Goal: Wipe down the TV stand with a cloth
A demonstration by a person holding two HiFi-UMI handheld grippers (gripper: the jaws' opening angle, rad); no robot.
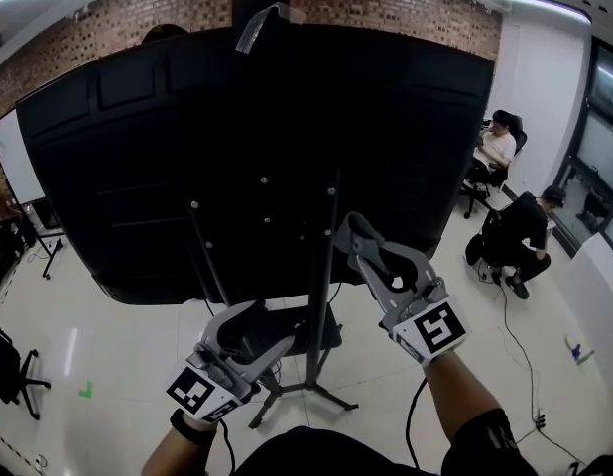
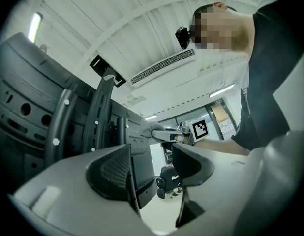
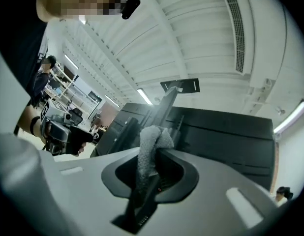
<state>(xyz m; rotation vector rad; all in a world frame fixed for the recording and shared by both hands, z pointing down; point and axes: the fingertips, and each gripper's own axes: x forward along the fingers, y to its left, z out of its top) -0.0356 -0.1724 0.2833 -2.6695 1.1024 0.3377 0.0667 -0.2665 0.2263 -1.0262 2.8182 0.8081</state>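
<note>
- 1 cloth (image 3: 151, 144), pinched tight in right gripper (image 1: 354, 228) jaws, right by the stand (image 1: 319, 296) pole
- left gripper (image 1: 249, 333) jaws apart, nothing btwn
- 2 grippers, 1 stand, 1 TV (image 1: 237, 147)

The left tool (image 1: 255, 327) is held low, its jaws apart with nothing between them. The right tool (image 1: 360, 238) is higher up, its jaws pinching a grey cloth (image 3: 151, 141).

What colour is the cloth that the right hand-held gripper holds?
The cloth is light grey; the right gripper view shows it best.
</note>
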